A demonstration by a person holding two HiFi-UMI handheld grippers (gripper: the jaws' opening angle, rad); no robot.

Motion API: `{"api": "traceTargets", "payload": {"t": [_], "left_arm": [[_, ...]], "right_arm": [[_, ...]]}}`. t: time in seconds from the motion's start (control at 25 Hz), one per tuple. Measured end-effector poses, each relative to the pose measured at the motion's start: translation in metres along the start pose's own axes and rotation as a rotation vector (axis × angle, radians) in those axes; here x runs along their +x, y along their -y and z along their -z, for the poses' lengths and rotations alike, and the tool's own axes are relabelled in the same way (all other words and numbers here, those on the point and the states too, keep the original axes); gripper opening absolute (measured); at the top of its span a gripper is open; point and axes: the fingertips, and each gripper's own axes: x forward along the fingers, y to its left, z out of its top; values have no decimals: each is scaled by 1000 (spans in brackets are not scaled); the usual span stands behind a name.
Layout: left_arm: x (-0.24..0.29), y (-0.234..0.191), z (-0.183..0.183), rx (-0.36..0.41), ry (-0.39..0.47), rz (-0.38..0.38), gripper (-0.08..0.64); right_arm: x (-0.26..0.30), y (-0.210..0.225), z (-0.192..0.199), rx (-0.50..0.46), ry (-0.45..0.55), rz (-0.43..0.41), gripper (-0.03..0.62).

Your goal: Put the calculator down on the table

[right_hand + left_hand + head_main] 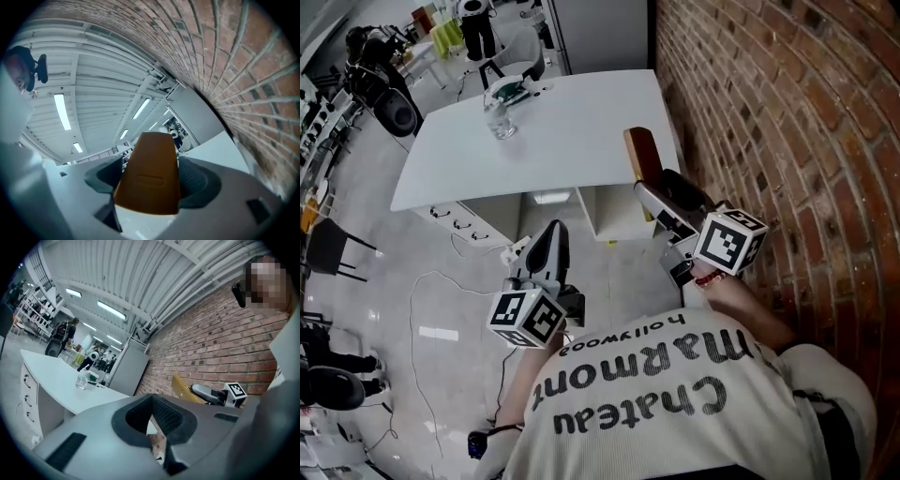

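Note:
An orange-brown calculator (642,153) stands on end between the jaws of my right gripper (652,190), held in the air at the near right corner of the white table (572,122). In the right gripper view the calculator's back (150,176) fills the gap, and the right gripper (152,187) is shut on it. My left gripper (551,234) hangs lower, over the floor in front of the table. Its jaws are shut with nothing between them (153,430). From the left gripper view, the calculator (182,387) shows to the right.
A clear glass (500,122) and a green-and-white object (510,90) stand at the table's far side. A brick wall (769,112) runs close along the right. Cables (441,281) lie on the floor, and chairs (328,248) stand at the left.

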Motion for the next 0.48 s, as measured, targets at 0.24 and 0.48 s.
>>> {"api": "traceTargets", "payload": {"t": [0.24,0.48], "left_arm": [[24,-8,14,-16,-37,-25,0],[35,-12,23,-32,-76,-25,0]], "right_arm": [[9,35,0,31,-8,12,382],[12,48,11,75,-31,34,382]]}}
